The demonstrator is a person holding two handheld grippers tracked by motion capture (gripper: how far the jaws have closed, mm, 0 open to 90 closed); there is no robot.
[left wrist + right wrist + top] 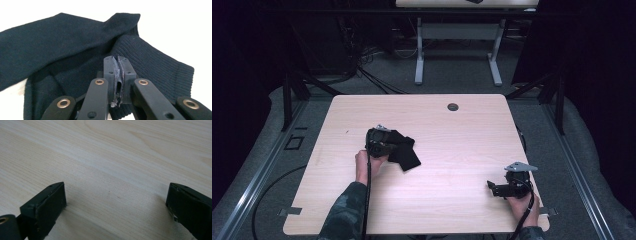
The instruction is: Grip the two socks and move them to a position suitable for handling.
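The left gripper, fingers pressed together over the dark sock, seems to arrange it, while the right gripper, at 4 o'clock on the desk, waits with fingers spread; next it probably needs a fresh pinch on the fabric.

Sock on table left-centre; left tool over it; right tool near-right.

Left gripper: matte black linkage arms with brass-coloured rivets and small screw holes; two rectangular black jaw blocks with worn, chipped greyish pads. Right gripper: black blocky jaws with scuffed edges, and a brass rivet at the lower left corner. In the high view, right gripper carries a grey three-cornered plate on top; black cable trails from left gripper along the forearm. Camouflage-pattern sleeve, dark green-grey.
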